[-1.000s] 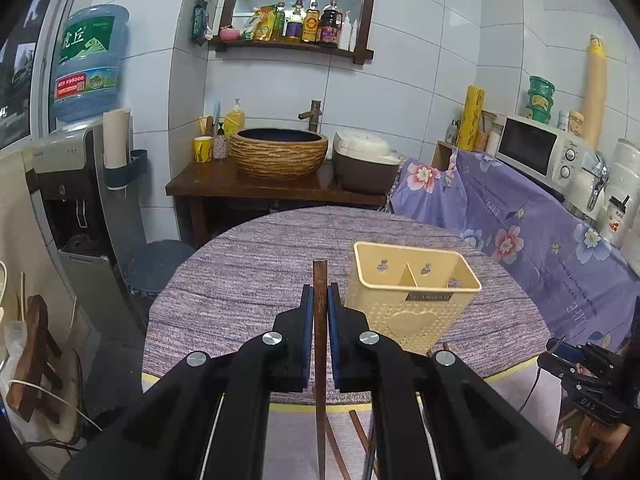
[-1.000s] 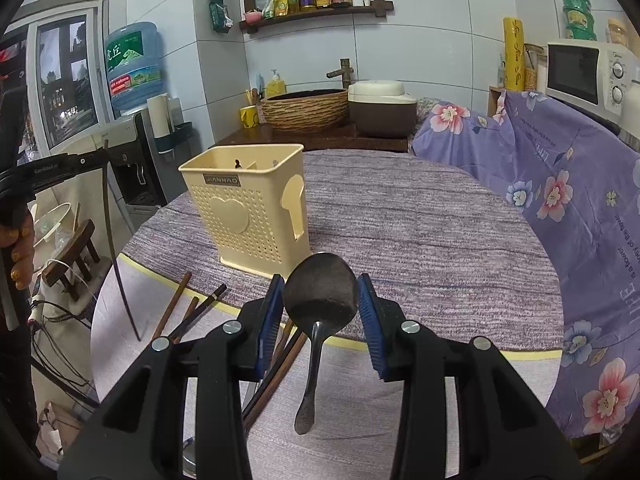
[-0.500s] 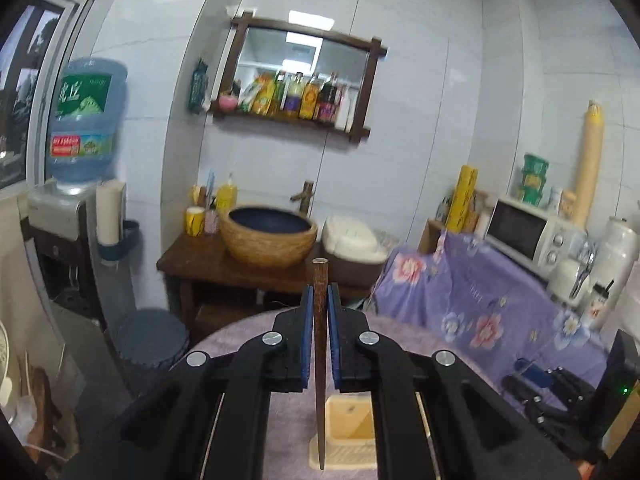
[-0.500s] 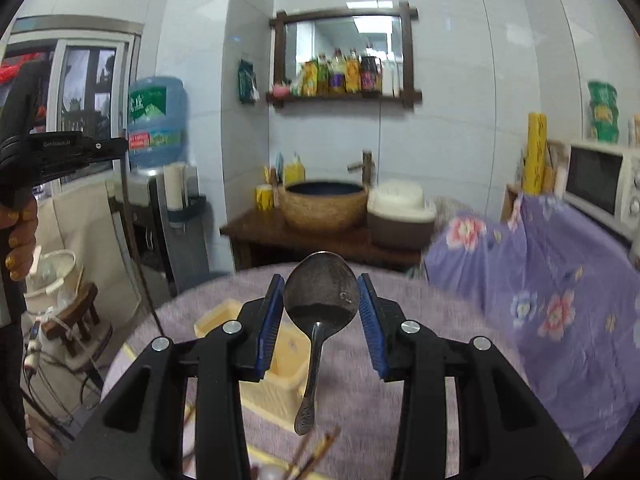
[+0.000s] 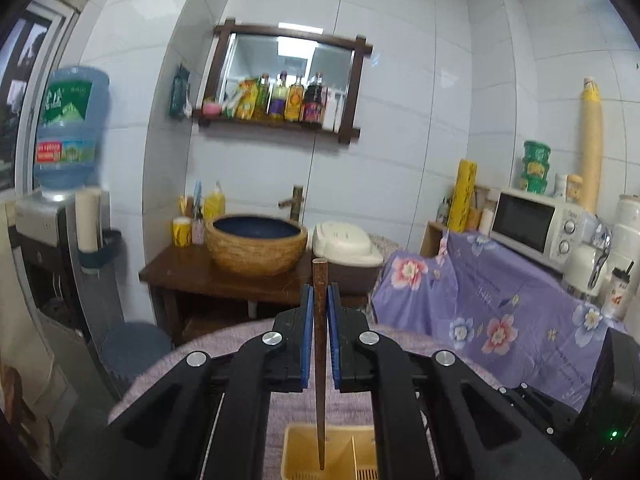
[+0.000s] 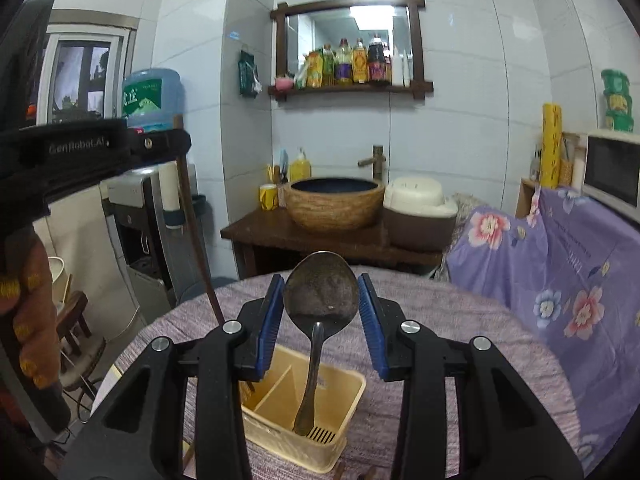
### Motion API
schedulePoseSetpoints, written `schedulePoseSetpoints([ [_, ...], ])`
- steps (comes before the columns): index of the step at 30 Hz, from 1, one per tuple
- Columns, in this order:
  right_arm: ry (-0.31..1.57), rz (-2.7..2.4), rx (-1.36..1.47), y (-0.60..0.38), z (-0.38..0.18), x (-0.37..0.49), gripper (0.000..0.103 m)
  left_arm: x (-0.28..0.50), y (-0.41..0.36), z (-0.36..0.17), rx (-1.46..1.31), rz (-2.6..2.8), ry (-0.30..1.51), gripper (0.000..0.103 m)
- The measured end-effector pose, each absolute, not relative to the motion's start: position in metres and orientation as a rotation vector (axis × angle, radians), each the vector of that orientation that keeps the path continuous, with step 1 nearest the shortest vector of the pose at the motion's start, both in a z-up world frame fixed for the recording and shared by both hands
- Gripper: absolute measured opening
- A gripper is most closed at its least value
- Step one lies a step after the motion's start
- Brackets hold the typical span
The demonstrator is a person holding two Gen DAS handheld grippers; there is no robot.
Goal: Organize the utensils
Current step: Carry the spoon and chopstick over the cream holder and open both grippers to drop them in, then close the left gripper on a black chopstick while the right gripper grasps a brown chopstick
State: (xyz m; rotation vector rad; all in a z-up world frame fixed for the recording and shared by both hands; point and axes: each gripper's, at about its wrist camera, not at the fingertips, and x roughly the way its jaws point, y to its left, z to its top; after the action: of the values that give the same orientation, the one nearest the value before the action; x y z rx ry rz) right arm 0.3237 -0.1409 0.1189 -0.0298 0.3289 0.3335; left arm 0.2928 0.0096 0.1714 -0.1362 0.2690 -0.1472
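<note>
Left wrist view showed the left gripper (image 5: 319,332) clamped tight on a brown chopstick (image 5: 319,360), its blue pads pressed against the stick. The chopstick stood upright, its blunt end at 12 o'clock above the jaws and its thin tip hanging at 6 o'clock over the left compartment of the yellow utensil holder (image 5: 304,452); whether the tip touched the holder could not be told. The holder sat on a round table (image 5: 352,412) under a purple woven cloth.

Right wrist view showed the right gripper (image 6: 321,312) pinching a metal spoon (image 6: 320,300) by the edges of its bowl, the handle hanging toward 6 o'clock into the holder's right compartment, above the slotted floor. A divider split the holder; the compartments looked otherwise empty. At 9 o'clock the other gripper's black body read "GenRobot.AI", with a gloved hand (image 6: 32,320) below it.

Farther out, a blue water jug (image 6: 152,98) bore a green label, illegible. The wall shelf (image 6: 352,88) held bottles, and a woven basin (image 6: 334,202) sat on a wooden stand.
</note>
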Motion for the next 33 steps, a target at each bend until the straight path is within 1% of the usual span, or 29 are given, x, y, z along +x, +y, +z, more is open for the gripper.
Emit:
schedulePoseSetpoints([
  [3, 0.346, 0.321, -0.062, -0.136, 0.096, 0.325, 0.038, 0.3, 0.012, 0.148, -0.145, -0.144, 0.322, 0.008],
  [9, 0.396, 0.324, -0.094, -0.127, 0.066, 0.329, 0.038, 0.307, 0.012, 0.113, -0.14, -0.156, 0.409, 0.008],
  [17, 0.409, 0.318, -0.114, -0.121, 0.051, 0.327, 0.039, 0.305, 0.01, 0.104, -0.121, -0.159, 0.421, 0.008],
  [19, 0.404, 0.329, -0.106, -0.121, 0.051, 0.325, 0.049, 0.304, 0.009, 0.105, -0.123, -0.163, 0.42, 0.009],
  [20, 0.398, 0.326, -0.105, -0.122, 0.051, 0.324, 0.066, 0.303, 0.009, 0.105, -0.12, -0.168, 0.419, 0.01],
  [21, 0.385, 0.32, -0.104, -0.123, 0.052, 0.321, 0.073, 0.301, 0.008, 0.105, -0.114, -0.171, 0.418, 0.013],
  [22, 0.37, 0.317, -0.104, -0.124, 0.054, 0.317, 0.073, 0.299, 0.008, 0.105, -0.109, -0.171, 0.414, 0.023],
  [23, 0.364, 0.317, -0.106, -0.124, 0.055, 0.315, 0.073, 0.294, 0.009, 0.106, -0.107, -0.17, 0.406, 0.041],
  [24, 0.359, 0.317, -0.111, -0.125, 0.056, 0.311, 0.073, 0.288, 0.011, 0.107, -0.108, -0.167, 0.392, 0.052],
  [28, 0.359, 0.296, -0.126, -0.134, 0.06, 0.294, 0.073, 0.264, 0.022, 0.105, -0.121, -0.161, 0.392, 0.059],
  [30, 0.381, 0.278, -0.14, -0.14, 0.059, 0.285, 0.073, 0.251, 0.029, 0.1, -0.133, -0.168, 0.412, 0.068],
  [33, 0.431, 0.233, -0.137, -0.157, 0.05, 0.271, 0.073, 0.234, 0.038, 0.083, -0.133, -0.164, 0.452, 0.071],
])
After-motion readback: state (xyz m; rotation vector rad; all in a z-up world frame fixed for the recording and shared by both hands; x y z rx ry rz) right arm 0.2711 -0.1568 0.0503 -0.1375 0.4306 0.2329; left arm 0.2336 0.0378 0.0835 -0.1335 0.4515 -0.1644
